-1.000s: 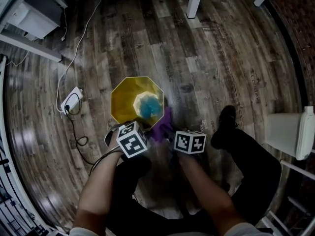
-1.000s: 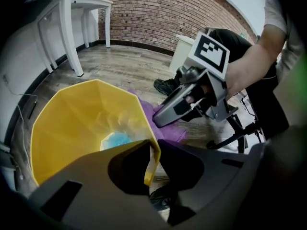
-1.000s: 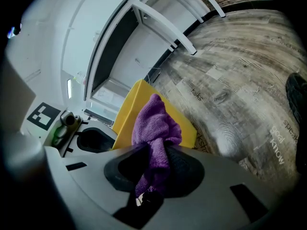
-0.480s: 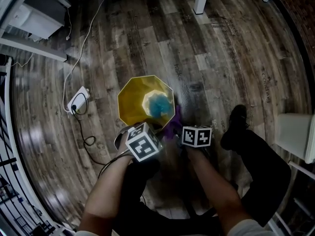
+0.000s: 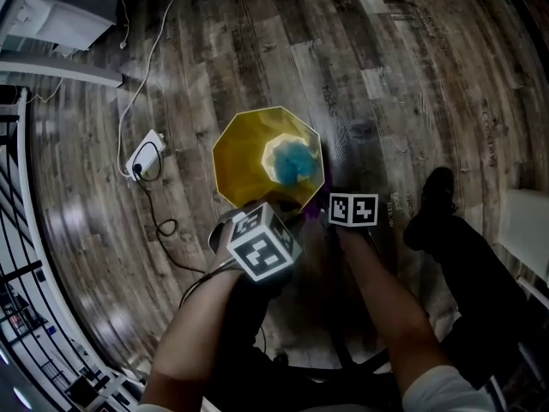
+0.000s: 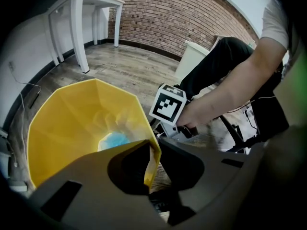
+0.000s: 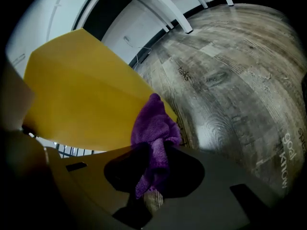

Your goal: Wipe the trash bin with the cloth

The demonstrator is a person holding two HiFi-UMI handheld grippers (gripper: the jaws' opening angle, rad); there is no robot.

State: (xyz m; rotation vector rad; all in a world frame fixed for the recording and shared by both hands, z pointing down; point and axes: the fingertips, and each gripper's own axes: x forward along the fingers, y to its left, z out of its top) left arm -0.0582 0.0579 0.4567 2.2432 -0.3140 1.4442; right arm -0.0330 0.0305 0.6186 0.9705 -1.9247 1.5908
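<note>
The left claw (image 6: pixel 152 150) is clenched on the near rim of the one yellow trash bin (image 6: pixel 72 123). The thin wall stands between its two jaws, which have just been easing slightly apart while the rim stays between them. The right claw (image 7: pixel 156 169) is grasping the single purple cloth (image 7: pixel 156 131). A bunched fold is pinched between its jaws, and the free end bulges forward against the bin's outer side wall, low down near the floor (image 5: pixel 386 75). Each claw carries one marker cube, so there are two in all: the left cube (image 5: pixel 262 240) sits just below the bin's rim in the head view, and the right cube (image 5: pixel 353 209) is close beside it to the right. Two bare forearms (image 5: pixel 206 324) run back from the claws toward the bottom edge. The bin is eight-sided and open at the top, and it stands on dark wood planks with one blue lump (image 5: pixel 294 160) lying at its bottom. To the right of the right arm there is one dark shoe (image 5: pixel 433 196). Well to the left of the bin lies one white power strip (image 5: pixel 146 154), with a cable (image 5: pixel 163 230) curling away from it. In the left gripper view, white table legs (image 6: pixel 79 32) and a brick wall (image 6: pixel 192 18) stand beyond the bin.
</note>
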